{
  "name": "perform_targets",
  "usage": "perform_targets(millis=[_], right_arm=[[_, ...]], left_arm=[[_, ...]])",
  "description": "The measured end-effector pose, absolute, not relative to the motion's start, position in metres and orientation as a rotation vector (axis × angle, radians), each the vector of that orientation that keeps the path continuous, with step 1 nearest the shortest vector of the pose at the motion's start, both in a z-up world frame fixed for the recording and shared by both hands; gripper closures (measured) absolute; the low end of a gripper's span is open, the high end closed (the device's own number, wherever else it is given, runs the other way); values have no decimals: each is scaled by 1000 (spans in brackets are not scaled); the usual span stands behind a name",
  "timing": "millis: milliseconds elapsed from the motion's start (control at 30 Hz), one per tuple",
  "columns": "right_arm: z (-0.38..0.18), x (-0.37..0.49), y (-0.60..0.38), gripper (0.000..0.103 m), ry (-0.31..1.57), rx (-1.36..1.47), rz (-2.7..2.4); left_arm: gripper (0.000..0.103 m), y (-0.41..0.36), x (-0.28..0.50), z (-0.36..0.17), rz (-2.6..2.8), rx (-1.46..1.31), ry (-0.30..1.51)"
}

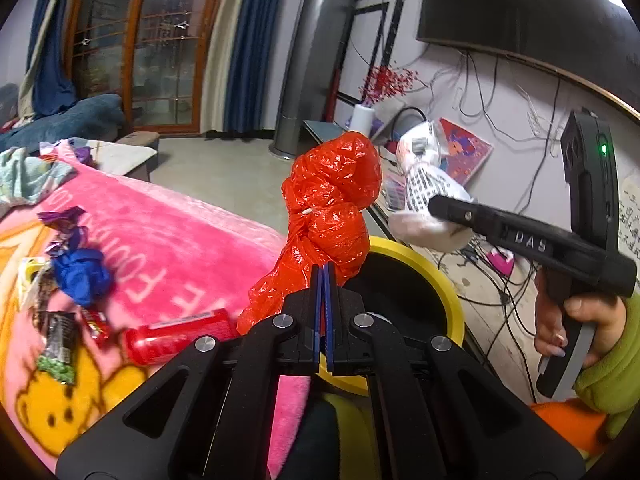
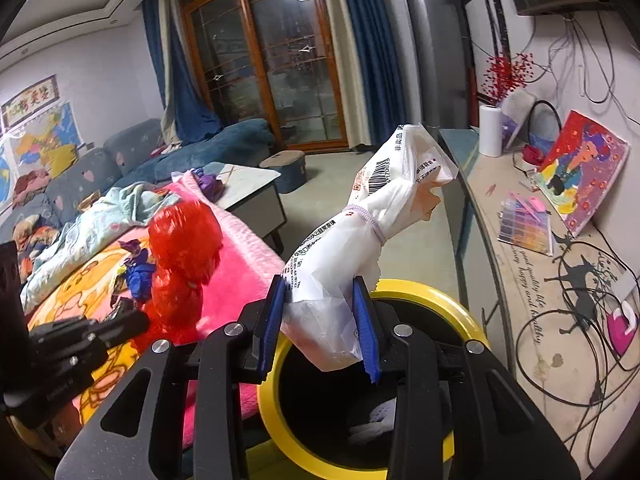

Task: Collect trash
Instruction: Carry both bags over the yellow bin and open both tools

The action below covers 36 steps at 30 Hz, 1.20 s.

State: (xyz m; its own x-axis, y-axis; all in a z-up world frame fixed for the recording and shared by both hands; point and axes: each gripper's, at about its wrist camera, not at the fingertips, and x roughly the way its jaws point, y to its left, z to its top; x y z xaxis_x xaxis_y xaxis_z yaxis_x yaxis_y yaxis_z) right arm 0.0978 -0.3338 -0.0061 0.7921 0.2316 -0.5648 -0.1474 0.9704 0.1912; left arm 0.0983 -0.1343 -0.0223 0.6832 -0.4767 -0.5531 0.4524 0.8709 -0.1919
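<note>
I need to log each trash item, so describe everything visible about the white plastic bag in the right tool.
The white plastic bag is thin, crinkled film printed with a barcode and red and black Chinese text. A pale purple band cinches its middle, leaving the top flared open. It stands tilted, rising to the right, its lower end clamped between the blue pads of the right tool, just above the yellow-rimmed bin.

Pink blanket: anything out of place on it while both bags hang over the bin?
Yes. Litter lies loose on the pink blanket: a red bottle on its side, a crumpled blue wrapper, a purple wrapper and a dark snack packet. None is in the yellow-rimmed bin.
</note>
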Motion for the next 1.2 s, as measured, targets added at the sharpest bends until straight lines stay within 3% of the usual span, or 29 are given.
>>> perform_targets(millis=[800,933,967,1000,1033,1133,1200], right_arm=[[-40,95,-368,70,797,144,186],[-45,99,-375,62,819,174,170],[-47,100,-377,61,825,183,165],[-49,101,-380,61,833,199,158],[-50,102,-382,57,838,209,153],[-52,103,-387,55,836,227,127],[-52,102,-388,51,826,230,113]], left_arm=[[103,-198,117,-64,-603,74,751],[101,-201,125,-68,-589,75,757],[91,-200,128,-68,-580,72,758],[72,-199,129,-69,-572,64,759],[62,-197,132,-69,-566,51,760],[52,-192,132,-68,-557,29,753],[33,-187,131,-65,-560,8,742]])
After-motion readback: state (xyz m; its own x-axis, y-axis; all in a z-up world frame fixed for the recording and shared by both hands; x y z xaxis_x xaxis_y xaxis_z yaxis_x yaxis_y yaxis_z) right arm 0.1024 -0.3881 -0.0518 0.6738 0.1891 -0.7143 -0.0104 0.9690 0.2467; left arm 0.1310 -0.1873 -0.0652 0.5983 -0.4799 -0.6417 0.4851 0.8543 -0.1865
